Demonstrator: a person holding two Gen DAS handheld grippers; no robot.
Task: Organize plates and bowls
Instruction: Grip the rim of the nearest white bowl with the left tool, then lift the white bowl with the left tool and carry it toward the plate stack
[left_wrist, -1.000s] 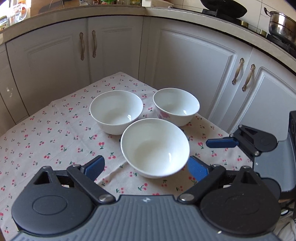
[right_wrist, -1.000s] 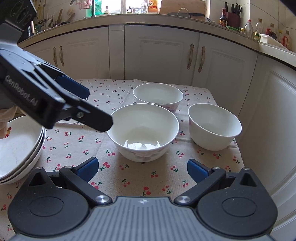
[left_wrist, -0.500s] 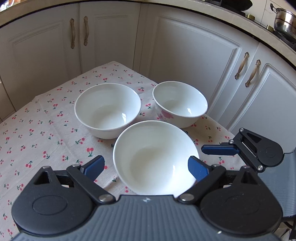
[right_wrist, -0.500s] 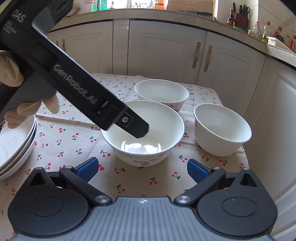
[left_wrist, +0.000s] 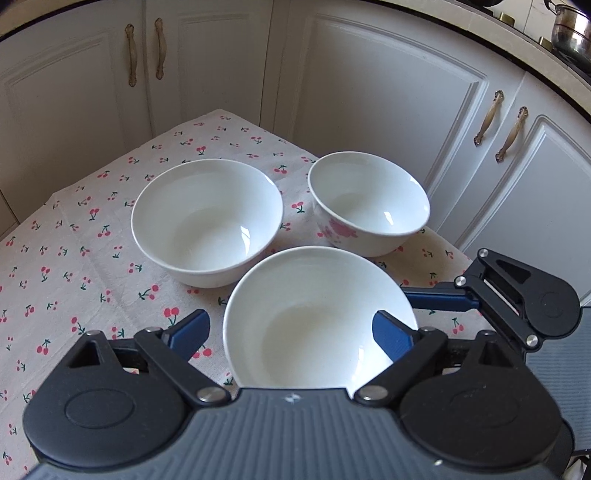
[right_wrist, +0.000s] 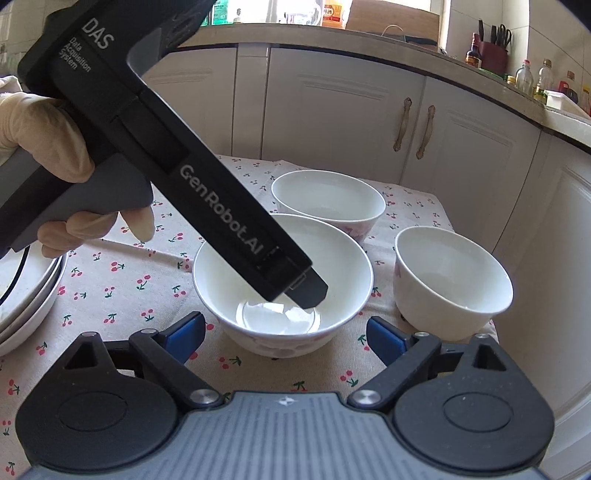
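My left gripper (left_wrist: 291, 334) points steeply down, its 2 blue pads apart and just closing in, 1 inside a bowl (left_wrist: 314, 321) rim, 1 outside; neither visibly presses. I see its black body cross the right wrist view, held by my gloved left hand (right_wrist: 48, 147). My right gripper (right_wrist: 286, 332) tilts down more gently, jaws also just narrowing, pads either side of the same bowl, clear of it.

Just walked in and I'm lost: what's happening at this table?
A person with a gripper in each hand is sorting three white bowls on a cherry-print cloth. The left gripper, jaws just closing, straddles the nearest bowl's rim without pinching it. The right gripper hovers open. Plates are stacked aside.
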